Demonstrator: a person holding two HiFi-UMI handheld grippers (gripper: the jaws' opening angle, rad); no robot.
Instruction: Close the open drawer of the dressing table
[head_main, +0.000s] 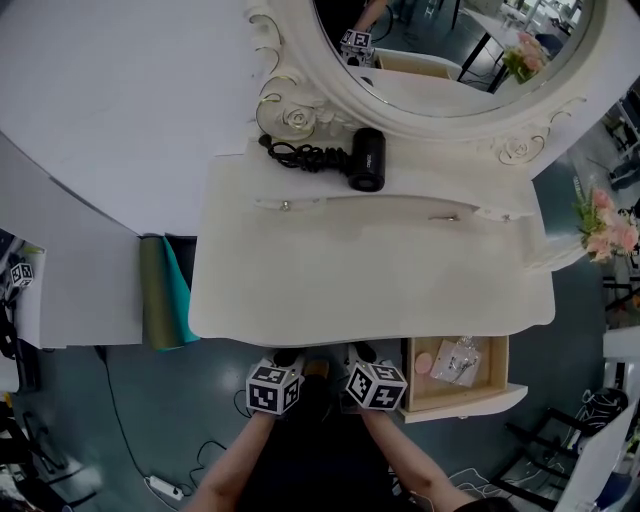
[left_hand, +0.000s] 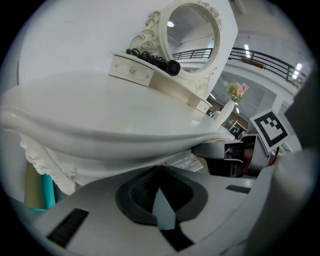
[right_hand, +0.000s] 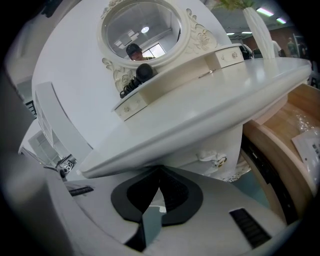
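The white dressing table fills the middle of the head view. At its front right, one wooden drawer stands pulled out, with a pink round item and a clear plastic packet inside. That drawer's wooden side shows at the right of the right gripper view. My left gripper and right gripper sit side by side just under the table's front edge, left of the drawer. Both are shut with nothing between the jaws, as the left gripper and right gripper show in their own views.
A black hair dryer with a coiled cord lies on the raised shelf below the oval mirror. Pink flowers stand at the right. A green and teal roll leans left of the table. A power strip lies on the floor.
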